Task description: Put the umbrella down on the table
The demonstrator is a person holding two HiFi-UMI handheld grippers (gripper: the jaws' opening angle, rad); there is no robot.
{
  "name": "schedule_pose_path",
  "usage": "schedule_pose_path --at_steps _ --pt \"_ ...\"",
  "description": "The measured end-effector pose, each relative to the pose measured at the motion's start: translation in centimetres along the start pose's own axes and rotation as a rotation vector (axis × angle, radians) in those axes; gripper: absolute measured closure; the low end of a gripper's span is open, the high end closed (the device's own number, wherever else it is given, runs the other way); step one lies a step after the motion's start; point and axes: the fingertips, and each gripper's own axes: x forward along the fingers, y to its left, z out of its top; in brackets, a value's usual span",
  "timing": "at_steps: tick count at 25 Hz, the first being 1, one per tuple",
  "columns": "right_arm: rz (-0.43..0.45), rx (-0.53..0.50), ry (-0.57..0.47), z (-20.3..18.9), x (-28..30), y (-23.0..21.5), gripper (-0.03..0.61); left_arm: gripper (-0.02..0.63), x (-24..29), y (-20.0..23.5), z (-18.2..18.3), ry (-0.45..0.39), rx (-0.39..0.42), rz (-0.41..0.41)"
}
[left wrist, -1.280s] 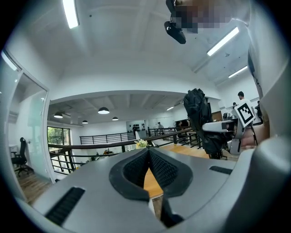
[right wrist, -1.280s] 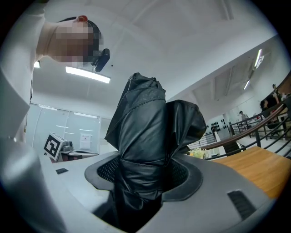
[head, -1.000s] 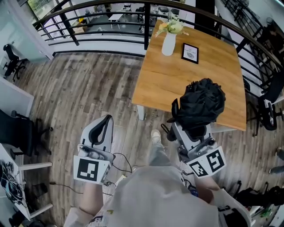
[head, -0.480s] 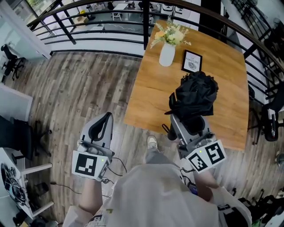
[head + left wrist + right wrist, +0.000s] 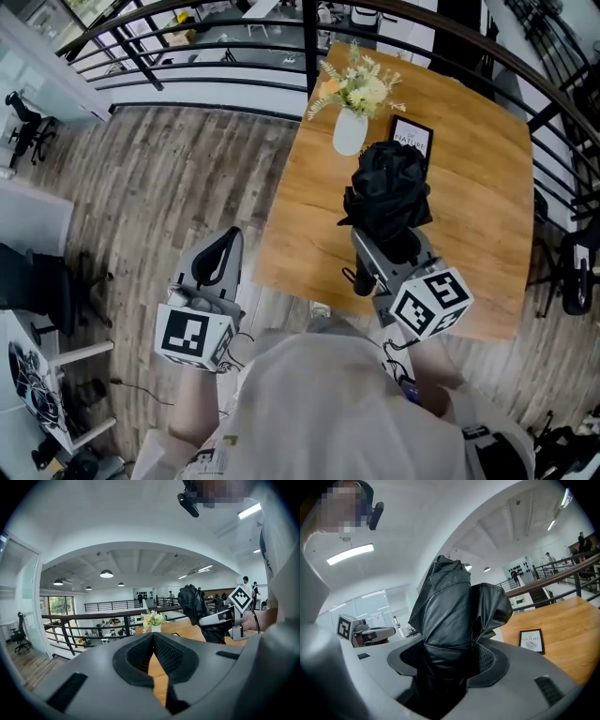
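A folded black umbrella [image 5: 389,192] stands upright in my right gripper [image 5: 397,246], whose jaws are shut on its lower part; in the right gripper view the umbrella [image 5: 450,620] fills the middle between the jaws. It hangs above the wooden table [image 5: 469,225], near the table's middle. My left gripper [image 5: 214,272] is over the floor left of the table, shut with nothing in it; its pads [image 5: 161,653] meet. From the left gripper view the umbrella [image 5: 199,609] and the right gripper [image 5: 225,618] show at the right.
A white vase of flowers [image 5: 354,103] and a small framed card [image 5: 411,139] stand at the table's far end. A black railing [image 5: 187,56] runs behind the table. Office chairs stand at left [image 5: 23,127] and right [image 5: 572,272]. Wood floor [image 5: 169,197] spreads left.
My right gripper has carried the umbrella forward from the table's near edge to above its middle. The left gripper has stayed beside the table.
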Motion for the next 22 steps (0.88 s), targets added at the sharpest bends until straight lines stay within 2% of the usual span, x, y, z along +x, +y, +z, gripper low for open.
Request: schedule_pose_path --at_steps 4,10,14,18,22 --pt "-0.006 0.027 0.017 -0.5 0.7 -1.4 0.298 0.597 1.6 0.2 -0.9 0.049 -0.049 0.009" --pt "-0.009 0.069 0.071 -1.5 1.7 -2.2 0.298 0.597 3.9 -0.6 -2.7 0.125 -0.049 -0.039" --pt "-0.028 0.078 0.105 -2.0 2.8 -3.0 0.298 0.597 5.3 -1.1 -2.6 0.093 -0.044 -0.07" --pt "-0.031 0.084 0.158 -3.1 4.5 -3.8 0.298 0.597 7.0 -1.1 -4.1 0.136 -0.048 -0.091" --pt "-0.036 0.043 0.214 -4.3 6.2 -4.4 0.296 0.597 8.8 -1.0 -5.3 0.163 -0.051 -0.11"
